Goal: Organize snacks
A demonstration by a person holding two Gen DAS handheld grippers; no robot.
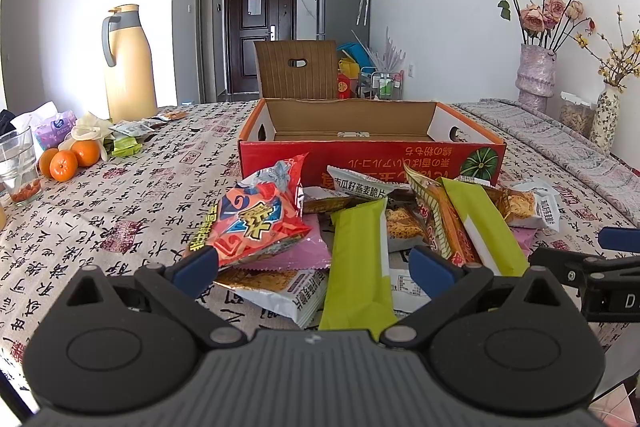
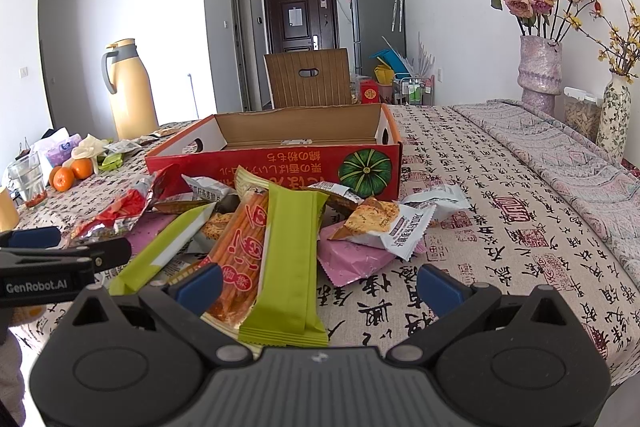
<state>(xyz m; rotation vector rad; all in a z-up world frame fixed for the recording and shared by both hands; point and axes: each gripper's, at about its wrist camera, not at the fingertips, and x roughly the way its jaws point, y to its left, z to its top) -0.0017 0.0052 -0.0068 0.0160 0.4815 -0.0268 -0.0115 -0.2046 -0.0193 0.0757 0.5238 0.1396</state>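
Note:
A pile of snack packets lies on the patterned tablecloth in front of an open red cardboard box [image 1: 368,157] [image 2: 280,163], whose inside looks empty. In the left wrist view the pile holds a red puffed bag [image 1: 260,219], a green bar packet [image 1: 360,259] and another green packet [image 1: 484,223]. My left gripper [image 1: 316,265] is open, low over the near edge of the pile. My right gripper [image 2: 318,285] is open too, with a green packet [image 2: 288,263] and an orange stick-snack packet [image 2: 240,251] lying between its fingers, not pinched. A pink packet [image 2: 352,259] lies to the right.
A yellow thermos jug [image 1: 128,67] stands at the back left, with oranges [image 1: 68,159], a glass [image 1: 18,167] and small wrappers near it. Flower vases [image 1: 536,75] line the right wall. A brown chair back [image 1: 298,69] stands behind the box. My right gripper's side [image 1: 592,271] shows at the frame edge.

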